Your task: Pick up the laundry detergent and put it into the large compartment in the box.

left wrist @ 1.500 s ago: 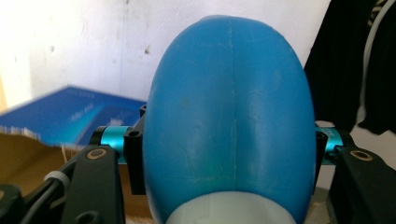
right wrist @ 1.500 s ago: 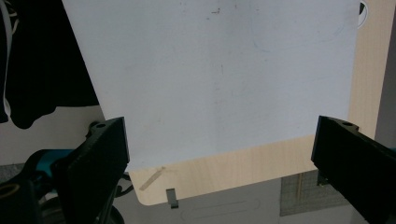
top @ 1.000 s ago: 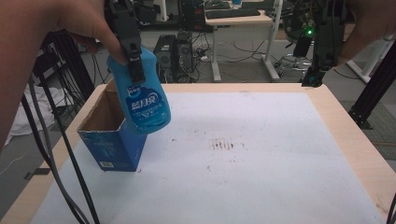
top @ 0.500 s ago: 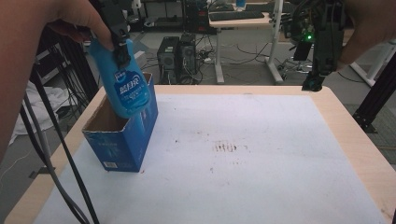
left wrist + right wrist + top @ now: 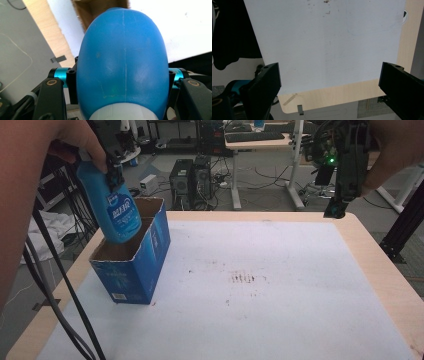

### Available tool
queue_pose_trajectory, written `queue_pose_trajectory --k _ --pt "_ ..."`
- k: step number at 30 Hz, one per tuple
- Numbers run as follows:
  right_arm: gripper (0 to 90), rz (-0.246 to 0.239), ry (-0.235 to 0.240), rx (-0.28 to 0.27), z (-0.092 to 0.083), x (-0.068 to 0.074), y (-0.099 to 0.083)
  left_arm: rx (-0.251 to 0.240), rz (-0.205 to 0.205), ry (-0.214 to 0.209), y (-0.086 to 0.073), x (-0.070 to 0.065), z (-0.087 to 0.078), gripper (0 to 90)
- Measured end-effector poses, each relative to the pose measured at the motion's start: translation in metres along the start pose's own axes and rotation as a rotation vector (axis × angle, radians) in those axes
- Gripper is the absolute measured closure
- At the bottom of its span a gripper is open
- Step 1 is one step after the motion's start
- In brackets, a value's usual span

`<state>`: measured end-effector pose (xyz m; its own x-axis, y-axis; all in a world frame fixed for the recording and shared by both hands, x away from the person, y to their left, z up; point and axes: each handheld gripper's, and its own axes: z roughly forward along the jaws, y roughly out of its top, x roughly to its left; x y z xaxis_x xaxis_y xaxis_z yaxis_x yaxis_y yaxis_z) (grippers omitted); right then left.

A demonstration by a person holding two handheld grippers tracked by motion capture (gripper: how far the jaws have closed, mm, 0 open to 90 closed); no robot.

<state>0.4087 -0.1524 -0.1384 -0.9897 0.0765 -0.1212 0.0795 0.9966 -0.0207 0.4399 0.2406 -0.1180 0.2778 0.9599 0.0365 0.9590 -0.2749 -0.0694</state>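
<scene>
Left hand-held gripper (image 5: 116, 170) is clamped on the neck end of a blue bottle (image 5: 114, 209), holding it tilted with its rounded base dipping into the open top of a blue cardboard box (image 5: 134, 265). In the left gripper view the bottle (image 5: 122, 65) sits between the two black jaws, white cap (image 5: 120, 113) nearest the camera, brown inside of the box (image 5: 100, 7) visible past the bottle's far end. The box stands upright on the white sheet (image 5: 260, 290) at the left side of the tabletop (image 5: 385, 270), flaps open. Right hand-held gripper (image 5: 336, 210) hangs in the air above the far right corner of the tabletop, well apart from the box. In the right gripper view its jaws are spread wide with nothing between them, just the sheet (image 5: 327, 45) and the wooden edge (image 5: 337, 96) below. A few brown specks mark the sheet near its middle (image 5: 245, 279).
</scene>
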Motion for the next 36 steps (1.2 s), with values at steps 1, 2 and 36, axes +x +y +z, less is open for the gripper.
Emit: queue_pose_trajectory --k 1,2,36 --pt "3.1 0.008 -0.001 0.000 0.000 0.000 -0.001 0.000 -0.009 0.001 0.000 0.002 0.001 38.9" --pt "3.1 0.003 0.001 -0.003 0.000 0.000 -0.002 0.004 -0.012 0.001 0.000 0.004 0.003 38.9" --pt "3.1 0.030 0.013 -0.005 0.005 -0.005 -0.010 0.067 0.190 -0.027 0.025 0.001 0.100 38.9"
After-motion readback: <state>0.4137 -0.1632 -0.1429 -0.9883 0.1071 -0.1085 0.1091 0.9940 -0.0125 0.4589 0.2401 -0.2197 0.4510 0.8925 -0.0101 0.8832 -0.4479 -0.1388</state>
